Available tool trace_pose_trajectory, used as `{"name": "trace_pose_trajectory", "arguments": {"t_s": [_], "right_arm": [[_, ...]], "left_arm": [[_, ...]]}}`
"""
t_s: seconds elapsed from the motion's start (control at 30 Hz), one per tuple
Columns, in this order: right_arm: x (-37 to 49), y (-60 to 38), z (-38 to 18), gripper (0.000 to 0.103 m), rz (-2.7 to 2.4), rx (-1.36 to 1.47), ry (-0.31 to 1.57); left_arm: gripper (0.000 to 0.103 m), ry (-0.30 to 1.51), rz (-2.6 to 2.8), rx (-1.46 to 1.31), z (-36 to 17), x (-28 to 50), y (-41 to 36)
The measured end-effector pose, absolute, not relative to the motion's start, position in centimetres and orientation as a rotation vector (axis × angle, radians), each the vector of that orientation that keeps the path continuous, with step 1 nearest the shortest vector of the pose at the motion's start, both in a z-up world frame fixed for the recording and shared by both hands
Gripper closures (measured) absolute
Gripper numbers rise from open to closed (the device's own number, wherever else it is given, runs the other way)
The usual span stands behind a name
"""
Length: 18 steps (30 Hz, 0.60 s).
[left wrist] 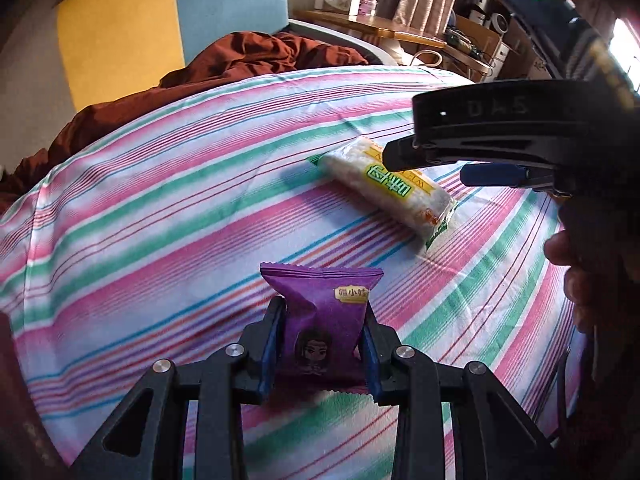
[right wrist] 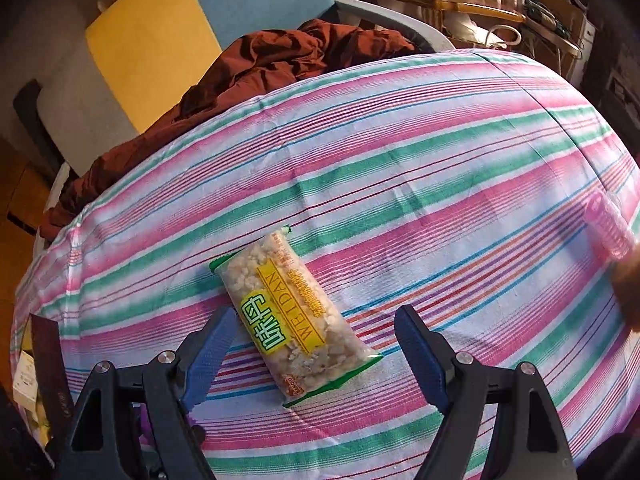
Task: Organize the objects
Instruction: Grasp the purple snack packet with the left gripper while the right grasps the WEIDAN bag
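A purple snack packet (left wrist: 320, 288) with a cartoon figure stands between the blue pads of my left gripper (left wrist: 324, 312), which is shut on its lower half just above the striped sheet. A clear packet of puffed-rice snack (left wrist: 376, 184) with a yellow-green label lies flat farther back on the right. My right gripper (left wrist: 426, 167) hovers over it from the right. In the right wrist view that packet (right wrist: 296, 316) lies slanted between the wide-apart fingers of the right gripper (right wrist: 315, 315), which is open; the left pad (right wrist: 212, 344) is close to the packet's edge.
Both packets rest on a bed with a pink, green and white striped sheet (right wrist: 440, 200). A rumpled rust-brown blanket (right wrist: 280, 56) lies at its far side. A wooden table (left wrist: 372, 24) with boxes stands behind. A pink translucent object (right wrist: 608, 224) shows at the right edge.
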State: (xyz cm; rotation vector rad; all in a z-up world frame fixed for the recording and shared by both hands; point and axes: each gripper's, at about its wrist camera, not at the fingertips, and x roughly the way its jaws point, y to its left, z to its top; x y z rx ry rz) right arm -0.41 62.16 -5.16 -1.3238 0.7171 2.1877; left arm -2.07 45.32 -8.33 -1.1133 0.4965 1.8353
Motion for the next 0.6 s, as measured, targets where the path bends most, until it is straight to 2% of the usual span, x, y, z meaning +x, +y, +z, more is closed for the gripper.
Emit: {"name": "trace_pose_trajectory", "arguments": {"t_s": [0.3, 0.33, 0.37, 0.43, 0.5, 0.6], "right_arm": [[-3.1, 61.1, -7.3, 0.021, 2.207, -1.425, 0.519], [-3.2, 61.0, -7.5, 0.025, 2.209, -1.435, 0.505], [-3.2, 60.8, -7.5, 0.038, 2.208, -1.435, 0.47], [-2.9, 60.7, -7.1, 0.055, 2.23, -1.436, 0.462], [-2.9, 60.2, -7.0, 0.056, 2.268, -1.467, 0.48], [-3.5, 58.3, -7.0, 0.056, 2.315, -1.523, 0.367]], "left_arm": [[0.068, 0.406, 1.909, -1.119, -8.7, -0.7, 41.5], [0.068, 0.402, 1.912, -1.113, -8.7, -0.7, 41.5], [0.068, 0.401, 1.917, -1.104, -8.7, -0.6, 41.3], [0.068, 0.411, 1.93, -1.077, -8.7, -0.3, 41.2], [0.067, 0.419, 1.94, -1.046, -8.9, 0.1, 41.0], [0.066, 0.406, 1.948, -1.033, -9.0, 0.2, 40.7]]}}
